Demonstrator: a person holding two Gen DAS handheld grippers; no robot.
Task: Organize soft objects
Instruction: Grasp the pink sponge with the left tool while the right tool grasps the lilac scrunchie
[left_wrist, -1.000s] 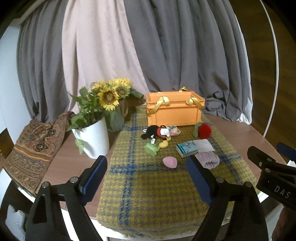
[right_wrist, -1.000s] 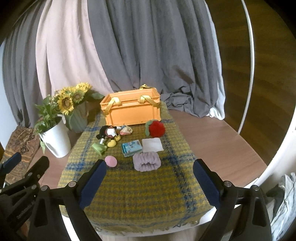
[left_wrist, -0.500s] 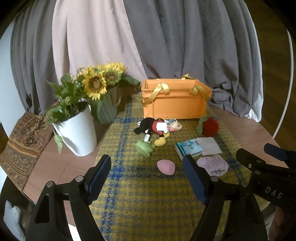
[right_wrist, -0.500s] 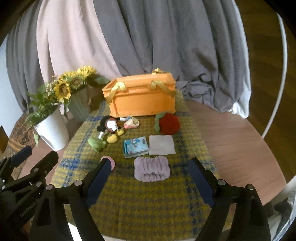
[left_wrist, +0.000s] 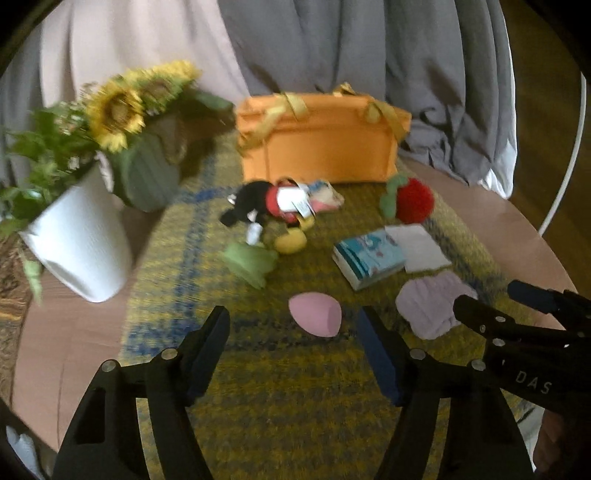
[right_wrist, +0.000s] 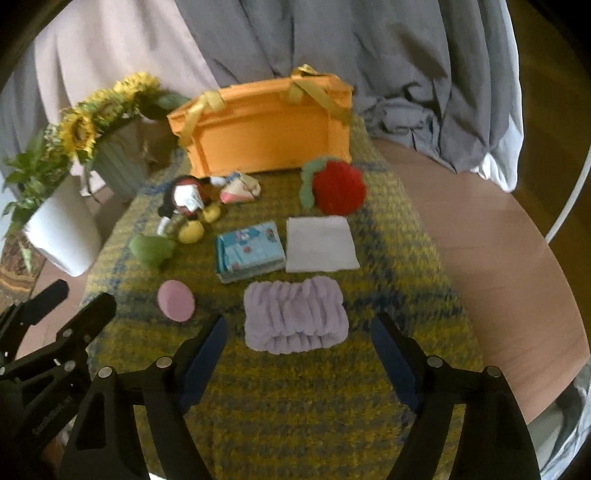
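Soft objects lie on a yellow plaid cloth (right_wrist: 295, 406) in front of an orange basket (right_wrist: 266, 140). My left gripper (left_wrist: 293, 332) is open and empty just short of a pink sponge (left_wrist: 316, 319). My right gripper (right_wrist: 299, 343) is open and empty, its jaws on either side of the near edge of a lilac fluffy band (right_wrist: 295, 317). Further back lie a tissue pack (right_wrist: 251, 251), a white cloth (right_wrist: 319, 243), a red pompom toy (right_wrist: 338, 188), a Mickey plush (right_wrist: 186, 199) and a green soft piece (right_wrist: 151, 249).
A white pot of greenery (left_wrist: 79, 240) and a grey-green vase of sunflowers (left_wrist: 147, 177) stand at the left of the cloth. Grey and pink curtains hang behind the basket. The round wooden table (right_wrist: 498, 258) shows bare at the right.
Both grippers have moved forward and down toward the cloth. The sponge and the lilac band now sit close to the open fingertips. No object has moved.
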